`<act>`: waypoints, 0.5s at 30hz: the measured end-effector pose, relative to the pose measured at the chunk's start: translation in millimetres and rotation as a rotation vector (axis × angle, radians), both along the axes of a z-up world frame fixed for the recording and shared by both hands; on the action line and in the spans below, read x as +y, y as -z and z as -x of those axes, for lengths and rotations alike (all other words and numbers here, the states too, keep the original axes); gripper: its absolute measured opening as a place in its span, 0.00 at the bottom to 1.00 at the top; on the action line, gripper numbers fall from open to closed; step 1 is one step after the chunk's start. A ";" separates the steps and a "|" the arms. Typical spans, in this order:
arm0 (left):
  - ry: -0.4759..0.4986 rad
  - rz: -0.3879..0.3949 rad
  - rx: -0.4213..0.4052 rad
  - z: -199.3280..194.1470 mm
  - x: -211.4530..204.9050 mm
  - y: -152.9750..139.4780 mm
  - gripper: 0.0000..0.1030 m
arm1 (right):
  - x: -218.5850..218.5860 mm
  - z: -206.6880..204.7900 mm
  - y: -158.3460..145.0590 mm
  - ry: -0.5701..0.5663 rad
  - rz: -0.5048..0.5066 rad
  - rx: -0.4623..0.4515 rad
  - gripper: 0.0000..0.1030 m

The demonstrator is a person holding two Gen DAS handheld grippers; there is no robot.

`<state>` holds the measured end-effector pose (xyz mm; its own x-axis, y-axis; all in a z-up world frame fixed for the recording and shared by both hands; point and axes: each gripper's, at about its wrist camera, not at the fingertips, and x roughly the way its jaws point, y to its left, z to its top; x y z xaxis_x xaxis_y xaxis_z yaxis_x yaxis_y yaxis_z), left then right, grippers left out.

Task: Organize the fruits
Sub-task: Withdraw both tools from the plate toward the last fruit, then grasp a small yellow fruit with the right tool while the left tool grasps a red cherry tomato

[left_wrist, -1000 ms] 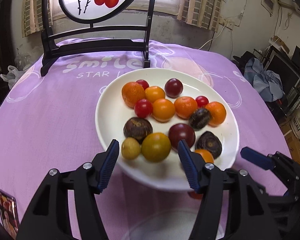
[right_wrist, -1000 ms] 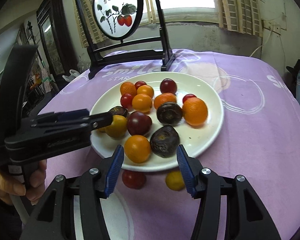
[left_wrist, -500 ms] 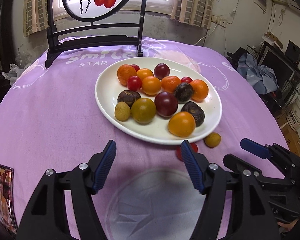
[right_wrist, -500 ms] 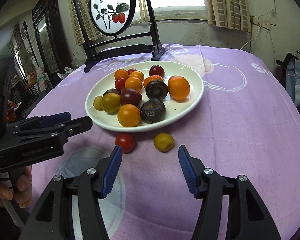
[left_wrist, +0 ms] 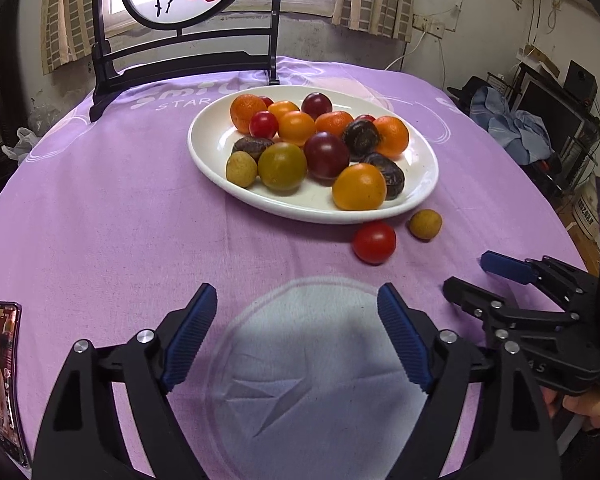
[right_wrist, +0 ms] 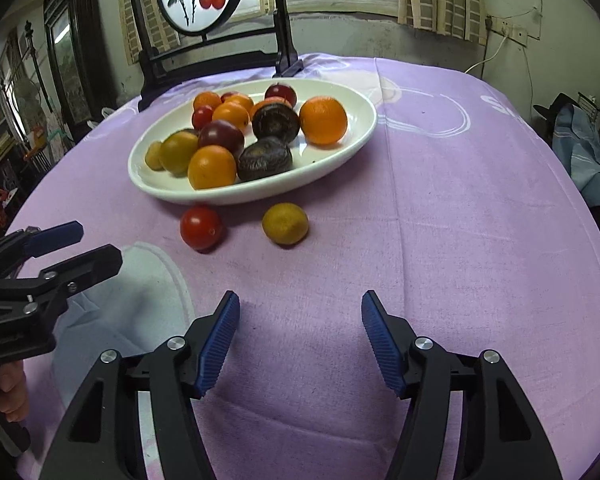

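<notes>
Fruits mostly sit heaped on the white plate (left_wrist: 204, 148) toward the far side of the purple tablecloth (left_wrist: 100, 208), but a red tomato (right_wrist: 201, 227) and a small yellow-green fruit (right_wrist: 285, 223) lie loose on the cloth just beside its near rim. Both the left gripper (left_wrist: 296, 336) and the right gripper (right_wrist: 300, 336) hang low over the cloth near the person, spread wide and holding nothing (the right one looks better lined up with the strays). To my eye the sensible move is to straddle one loose fruit squarely, close gently so the round skin does not squirt sideways, and set it into a bare patch of the plate.
</notes>
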<state>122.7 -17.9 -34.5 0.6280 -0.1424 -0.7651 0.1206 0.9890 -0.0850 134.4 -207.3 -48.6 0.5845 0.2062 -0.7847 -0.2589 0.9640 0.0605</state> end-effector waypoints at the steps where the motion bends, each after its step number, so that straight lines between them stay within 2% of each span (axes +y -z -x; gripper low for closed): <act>1: 0.002 0.002 0.003 -0.7 0.0 -0.4 0.80 | 2.3 -0.9 0.2 -0.002 0.011 -0.003 0.63; 10: 0.007 -0.003 0.036 -4.4 -1.3 6.1 0.84 | 27.8 -30.3 1.5 -0.030 0.080 -0.003 0.62; 15: 0.003 -0.001 0.064 -8.6 0.2 11.1 0.84 | 35.5 -46.2 1.1 -0.034 0.069 -0.008 0.54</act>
<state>131.3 -17.8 -45.6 0.5771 -0.1439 -0.8039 0.1183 0.9887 -0.0920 180.6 -171.9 -49.7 0.5846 0.1713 -0.7931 -0.2914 0.9566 -0.0082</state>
